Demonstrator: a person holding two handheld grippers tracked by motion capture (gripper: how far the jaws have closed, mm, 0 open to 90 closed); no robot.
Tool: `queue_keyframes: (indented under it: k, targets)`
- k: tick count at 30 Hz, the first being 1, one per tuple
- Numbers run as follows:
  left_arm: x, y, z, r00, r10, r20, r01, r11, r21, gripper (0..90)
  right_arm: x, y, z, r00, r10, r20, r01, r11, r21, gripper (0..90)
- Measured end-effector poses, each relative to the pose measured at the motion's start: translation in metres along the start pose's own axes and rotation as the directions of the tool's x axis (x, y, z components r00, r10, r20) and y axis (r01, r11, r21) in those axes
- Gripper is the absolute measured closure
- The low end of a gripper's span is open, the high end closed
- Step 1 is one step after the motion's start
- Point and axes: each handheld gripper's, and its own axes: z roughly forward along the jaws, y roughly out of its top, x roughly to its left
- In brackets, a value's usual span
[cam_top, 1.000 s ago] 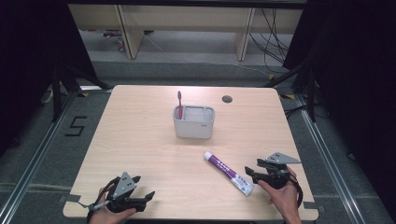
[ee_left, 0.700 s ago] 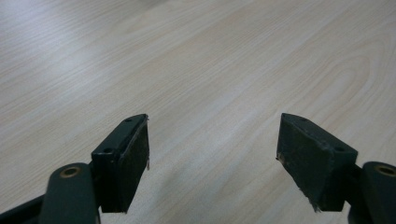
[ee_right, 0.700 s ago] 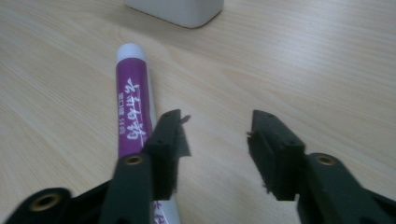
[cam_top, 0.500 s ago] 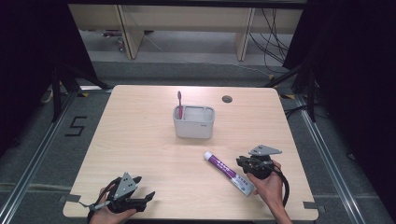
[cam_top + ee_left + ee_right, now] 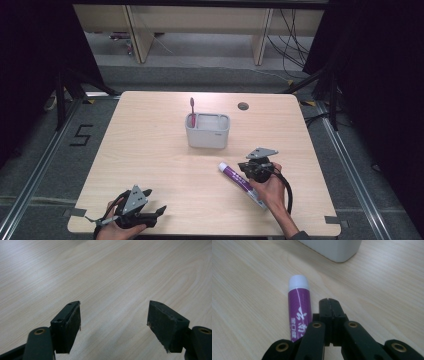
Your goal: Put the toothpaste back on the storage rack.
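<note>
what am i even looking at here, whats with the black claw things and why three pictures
A person sits at a wooden table holding a handheld two-jaw gripper in each hand. The high view looks down from above; the other two pictures come from cameras riding on each gripper, looking along its black jaws. The left gripper is open over bare wood, holding nothing. The right gripper has just closed, jaws together with nothing between them, right beside a purple toothpaste tube lying flat. Farther back stands a white holder with a pink toothbrush upright in it.
</note>
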Motion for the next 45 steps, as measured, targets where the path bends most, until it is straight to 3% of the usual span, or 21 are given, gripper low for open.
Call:
queue_keyframes:
  k: [6, 11, 13, 15, 17, 18, 19, 21, 22, 23, 24, 25, 26, 33, 37, 39, 45]
  targets:
    - [0.001, -0.001, 0.001, 1.0, 0.002, -0.002, -0.002, 1.0, 0.001, 26.3, 0.0, 0.005, 0.016, 0.9997, -0.019, -0.013, 0.019, 1.0, 0.009, 90.0]
    - [0.001, -0.001, 0.001, 1.0, 0.001, -0.001, -0.001, 1.0, 0.01, 26.3, 0.0, 0.01, 0.018, 0.9995, -0.026, -0.019, 0.026, 0.999, 0.031, 90.0]
    - [0.001, -0.001, 0.001, 1.0, 0.001, -0.003, -0.001, 1.0, 0.009, 26.3, 0.004, 0.012, 0.019, 0.9998, -0.002, -0.019, 0.003, 0.999, 0.043, 90.0]
    - [0.0, -0.001, 0.002, 1.0, -0.009, -0.001, 0.009, 0.9999, -0.004, 26.3, 0.004, 0.013, 0.023, 0.9993, -0.036, -0.012, 0.036, 0.999, 0.035, 90.0]
    - [0.001, -0.001, 0.001, 1.0, 0.003, -0.005, -0.003, 0.9999, 0.012, 26.3, 0.007, 0.015, 0.026, 0.9996, -0.02, -0.019, 0.021, 0.998, 0.066, 90.0]
    - [0.001, -0.001, 0.001, 1.0, -0.002, -0.001, 0.002, 1.0, 0.01, 26.3, 0.006, 0.015, 0.03, 0.9987, -0.05, -0.012, 0.051, 0.998, 0.04, 90.0]
    - [0.001, -0.001, 0.001, 1.0, -0.007, -0.001, 0.007, 1.0, 0.002, 26.2, 0.006, 0.016, 0.03, 0.9974, -0.071, -0.014, 0.072, 0.996, 0.056, 90.0]
    - [0.002, -0.001, 0.001, 1.0, -0.006, -0.003, 0.006, 1.0, 0.002, 26.2, 0.008, 0.017, 0.032, 0.9986, -0.051, -0.013, 0.052, 0.997, 0.052, 90.0]
    - [0.001, -0.001, 0.001, 0.9999, -0.012, -0.002, 0.012, 0.9999, 0.005, 26.2, 0.008, 0.017, 0.034, 0.9973, -0.072, -0.015, 0.072, 0.996, 0.047, 90.0]
    - [0.002, -0.001, 0.0, 1.0, 0.002, 0.0, -0.002, 0.9999, 0.016, 26.2, 0.01, 0.018, 0.032, 0.9982, -0.052, -0.03, 0.054, 0.996, 0.072, 90.0]
    - [0.002, -0.001, 0.001, 1.0, -0.007, -0.006, 0.007, 1.0, 0.007, 26.2, 0.01, 0.018, 0.033, 0.9967, -0.079, -0.021, 0.08, 0.995, 0.06, 90.0]
    - [0.002, 0.0, 0.001, 1.0, -0.005, -0.007, 0.005, 0.9999, 0.011, 26.2, 0.013, 0.018, 0.034, 0.9983, -0.052, -0.027, 0.054, 0.997, 0.063, 90.0]
    - [0.001, -0.001, 0.001, 1.0, -0.006, -0.002, 0.006, 0.9999, 0.011, 26.2, 0.016, 0.018, 0.034, 0.9961, -0.079, -0.04, 0.081, 0.994, 0.067, 90.0]
    - [0.001, -0.002, 0.0, 0.9999, -0.015, 0.0, 0.015, 0.9999, 0.004, 26.4, 0.033, 0.018, 0.029, 0.996, -0.07, -0.055, 0.076, 0.992, 0.101, 90.0]
    - [0.002, -0.001, 0.0, 0.9999, -0.013, -0.005, 0.013, 0.9999, 0.011, 26.5, 0.04, 0.016, 0.027, 0.9918, -0.106, -0.071, 0.113, 0.989, 0.097, 90.0]
    - [0.002, -0.001, 0.0, 0.9999, -0.017, -0.003, 0.017, 0.9998, 0.008, 26.6, 0.039, 0.016, 0.027, 0.9801, -0.175, -0.094, 0.182, 0.981, 0.074, 90.0]
    - [0.002, -0.001, 0.0, 0.9999, -0.017, 0.002, 0.017, 0.9998, 0.008, 26.8, 0.05, 0.007, 0.016, 0.971, -0.192, -0.143, 0.204, 0.976, 0.08, 90.0]
